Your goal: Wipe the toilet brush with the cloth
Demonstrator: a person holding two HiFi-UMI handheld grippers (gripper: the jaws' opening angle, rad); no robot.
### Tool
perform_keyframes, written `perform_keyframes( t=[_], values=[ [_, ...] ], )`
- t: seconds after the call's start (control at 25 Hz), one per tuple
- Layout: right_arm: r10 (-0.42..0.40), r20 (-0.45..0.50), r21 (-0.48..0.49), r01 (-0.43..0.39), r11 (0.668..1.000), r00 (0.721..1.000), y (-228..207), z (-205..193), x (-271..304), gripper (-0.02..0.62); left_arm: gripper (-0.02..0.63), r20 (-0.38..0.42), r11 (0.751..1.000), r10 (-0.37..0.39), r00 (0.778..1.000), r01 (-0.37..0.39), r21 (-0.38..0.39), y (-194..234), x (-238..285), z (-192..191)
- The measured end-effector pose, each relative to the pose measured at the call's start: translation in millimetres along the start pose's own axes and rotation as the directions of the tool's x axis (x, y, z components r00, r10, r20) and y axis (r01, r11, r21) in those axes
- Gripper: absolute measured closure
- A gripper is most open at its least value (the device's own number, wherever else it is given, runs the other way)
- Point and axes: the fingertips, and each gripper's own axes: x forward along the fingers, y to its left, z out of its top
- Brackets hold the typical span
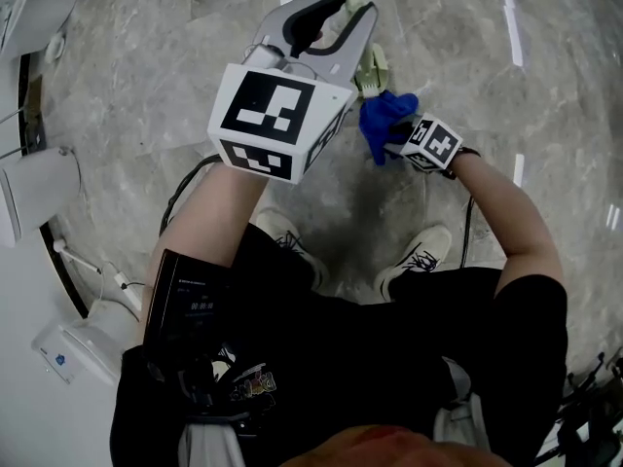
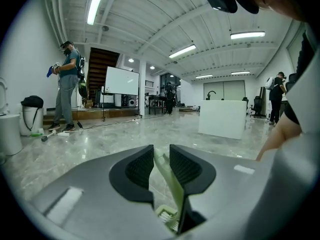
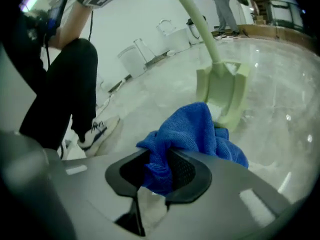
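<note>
Brush (image 3: pixel 222 91) is clamped in the left gripper (image 2: pixel 161 159); cloth (image 3: pixel 195 129), pinched in the right gripper (image 3: pixel 160 171), is held beside its head.

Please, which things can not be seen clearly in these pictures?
- Head view: the left gripper hides most of the toilet brush.
- Right gripper view: the cloth covers the lower edge of the brush head; contact cannot be told.
- Left gripper view: its own body hides most of the brush head; the cloth is outside the frame.
</note>
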Motion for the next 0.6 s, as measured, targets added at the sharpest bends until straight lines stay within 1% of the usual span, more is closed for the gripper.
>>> perform_keyframes(
  t=[0.04, 0.08, 0.12, 0.2, 0.28, 0.32, 0.36, 0.4, 0.44, 0.48, 0.52, 0.6],
  values=[
    [0.012, 0.068, 0.059, -0.016, 0.998, 0.998, 6, 20, 8, 0.495, 0.492, -0.002, 1.000, 0.001, 1.000, -0.001, 0.004, -1, 2, 0],
    [0.012, 0.150, 0.127, -0.032, 0.991, 0.989, 8, 44, 13, 0.495, 0.492, -0.005, 1.000, 0.001, 1.000, -0.001, 0.004, -2, 3, 0],
    [0.002, 0.236, 0.195, -0.050, 0.980, 0.972, 8, 71, 14, 0.495, 0.492, -0.007, 1.000, 0.004, 1.000, -0.004, 0.002, -1, 4, 1],
    [-0.022, 0.390, 0.292, -0.101, 0.951, 0.921, 7, 122, 6, 0.495, 0.492, -0.012, 1.000, 0.011, 1.000, -0.011, -0.004, 1, 4, 0],
    [-0.017, 0.495, 0.315, -0.161, 0.935, 0.869, 9, 158, -9, 0.495, 0.492, -0.017, 1.000, 0.015, 1.000, -0.015, -0.010, 3, 3, -3],
    [-0.004, 0.528, 0.307, -0.187, 0.933, 0.849, 11, 169, -16, 0.495, 0.492, -0.018, 1.000, 0.017, 1.000, -0.017, -0.011, 3, 3, -4],
    [0.012, 0.548, 0.296, -0.207, 0.933, 0.837, 13, 175, -21, 0.495, 0.492, -0.019, 1.000, 0.017, 1.000, -0.017, -0.011, 4, 3, -4],
    [0.029, 0.553, 0.284, -0.221, 0.933, 0.833, 14, 177, -23, 0.495, 0.492, -0.020, 1.000, 0.016, 1.000, -0.016, -0.009, 4, 3, -4],
    [0.049, 0.542, 0.270, -0.229, 0.935, 0.839, 14, 173, -23, 0.495, 0.492, -0.021, 1.000, 0.015, 1.000, -0.015, -0.007, 5, 3, -5],
    [0.073, 0.512, 0.253, -0.232, 0.939, 0.856, 14, 163, -21, 0.495, 0.492, -0.022, 1.000, 0.013, 1.000, -0.013, -0.006, 5, 2, -5],
    [0.101, 0.464, 0.233, -0.231, 0.945, 0.880, 13, 148, -18, 0.495, 0.492, -0.021, 1.000, 0.013, 1.000, -0.013, -0.005, 6, 2, -5],
    [0.144, 0.330, 0.206, -0.220, 0.953, 0.933, 6, 103, -12, 0.494, 0.491, -0.016, 1.000, 0.013, 1.000, -0.013, -0.005, 6, 2, -3]
  ],
)
